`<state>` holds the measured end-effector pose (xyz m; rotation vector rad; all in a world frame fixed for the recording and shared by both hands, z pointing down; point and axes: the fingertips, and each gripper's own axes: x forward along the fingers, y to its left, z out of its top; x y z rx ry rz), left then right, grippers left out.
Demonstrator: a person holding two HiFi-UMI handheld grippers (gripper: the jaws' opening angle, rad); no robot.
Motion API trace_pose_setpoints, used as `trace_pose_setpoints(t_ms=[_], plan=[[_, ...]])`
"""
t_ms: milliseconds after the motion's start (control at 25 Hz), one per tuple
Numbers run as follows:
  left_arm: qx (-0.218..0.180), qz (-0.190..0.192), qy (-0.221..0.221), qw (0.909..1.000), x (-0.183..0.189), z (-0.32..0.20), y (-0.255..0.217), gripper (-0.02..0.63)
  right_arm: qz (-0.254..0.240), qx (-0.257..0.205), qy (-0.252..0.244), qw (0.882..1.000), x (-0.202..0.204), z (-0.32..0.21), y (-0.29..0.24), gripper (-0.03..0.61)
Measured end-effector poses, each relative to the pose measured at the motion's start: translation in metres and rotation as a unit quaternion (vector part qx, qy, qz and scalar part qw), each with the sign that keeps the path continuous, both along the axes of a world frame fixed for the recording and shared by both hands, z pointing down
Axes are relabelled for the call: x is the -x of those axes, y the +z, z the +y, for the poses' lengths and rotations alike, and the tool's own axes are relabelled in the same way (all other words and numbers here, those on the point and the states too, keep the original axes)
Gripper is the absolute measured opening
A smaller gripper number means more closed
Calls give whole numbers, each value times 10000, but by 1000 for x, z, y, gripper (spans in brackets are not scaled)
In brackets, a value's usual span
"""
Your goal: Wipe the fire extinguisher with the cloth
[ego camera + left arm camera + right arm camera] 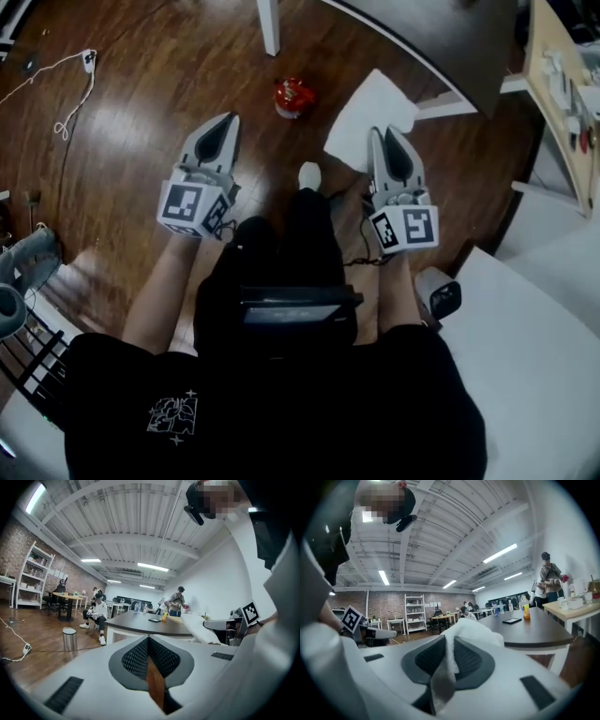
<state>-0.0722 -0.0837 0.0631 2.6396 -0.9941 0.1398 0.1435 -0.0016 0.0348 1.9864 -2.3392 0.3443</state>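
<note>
On the shiny brown wood floor [150, 103], the right tongs [384, 133] pinch a soft white cloth [370, 112] and the left tongs [227, 122] are pressed together, empty, so I think the cloth should drop to the little round red fire extinguisher [292, 97] just left of it and rub all around.

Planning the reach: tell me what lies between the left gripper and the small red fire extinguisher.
Head view: only bare dark wooden floor separates the left gripper from the red fire extinguisher.
</note>
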Motion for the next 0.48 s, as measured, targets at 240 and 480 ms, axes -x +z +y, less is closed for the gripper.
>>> trace_pose_setpoints(t_ms=[240,480], plan=[[116,-150,-33,9998,-43,-39,123,2,-142,215,-382,9989,-37,-47,150,77],[-223,89,-122,9996,-47,-56,252,2,-8,-25,-623,9981,-33,-57,283,74]])
